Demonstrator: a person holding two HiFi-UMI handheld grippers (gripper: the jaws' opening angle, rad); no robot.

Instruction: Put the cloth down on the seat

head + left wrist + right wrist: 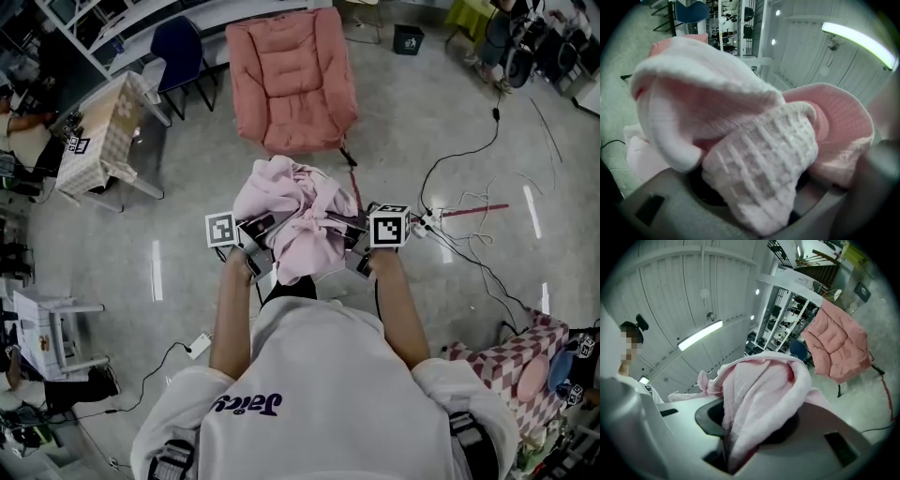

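A bunched pale pink cloth [298, 214] hangs in front of the person's chest, held between both grippers. My left gripper [255, 234] is shut on a thick waffle-textured fold of the cloth [761, 173], which fills most of the left gripper view. My right gripper [361, 232] is shut on another fold of the cloth [757, 404], pinched deep between its jaws. The seat, a pink cushioned chair [292, 80], stands on the floor ahead of the cloth, and the pink chair [839, 350] shows at right in the right gripper view.
A table with a checked cover [98, 141] stands at the left, with a blue chair [180, 52] behind it. Cables [469, 155] run over the grey floor at the right. A checked bundle [511, 361] lies at lower right.
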